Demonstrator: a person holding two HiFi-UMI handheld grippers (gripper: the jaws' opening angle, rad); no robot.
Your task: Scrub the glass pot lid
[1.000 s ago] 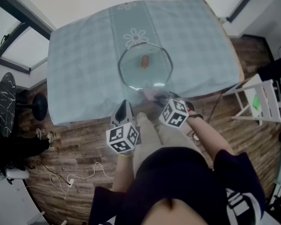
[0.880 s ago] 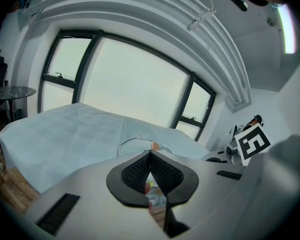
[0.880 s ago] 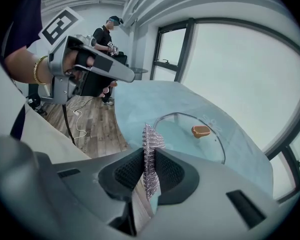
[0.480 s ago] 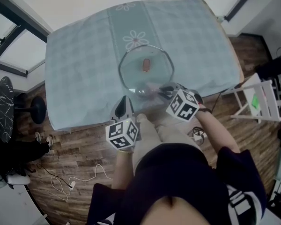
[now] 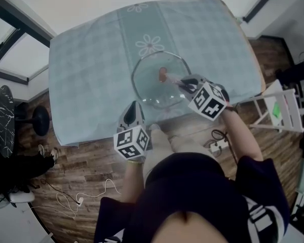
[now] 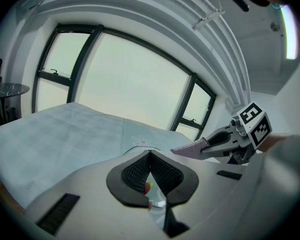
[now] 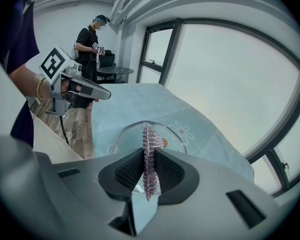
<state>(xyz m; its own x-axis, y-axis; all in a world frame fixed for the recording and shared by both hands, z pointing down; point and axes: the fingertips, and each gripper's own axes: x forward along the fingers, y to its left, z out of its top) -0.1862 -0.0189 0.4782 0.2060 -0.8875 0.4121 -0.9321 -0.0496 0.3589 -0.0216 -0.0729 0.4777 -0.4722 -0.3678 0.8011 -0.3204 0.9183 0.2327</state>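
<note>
– Glass pot lid [image 5: 159,80]: location, form?
– Round, clear, with a brownish knob [image 5: 162,74] at centre. It lies flat on the surface [image 5: 91,59], on pale blue checked cloth, ahead of and below both pairs of jaws.
– Right gripper [image 5: 185,83]?
– Jaws clamped on a thin, knobbly purple-grey mesh scrubber [image 7: 149,154], edge-on between ribbed black pads, over the lid. Contact not discernible.
– Left gripper [image 5: 135,108]?
– Jaws together, nothing held; lid rim just beyond the tips.

Wood plank floor [image 5: 86,161], large dark-framed windows [image 6: 130,79], dark round side table [image 5: 5,110], daylight
</note>
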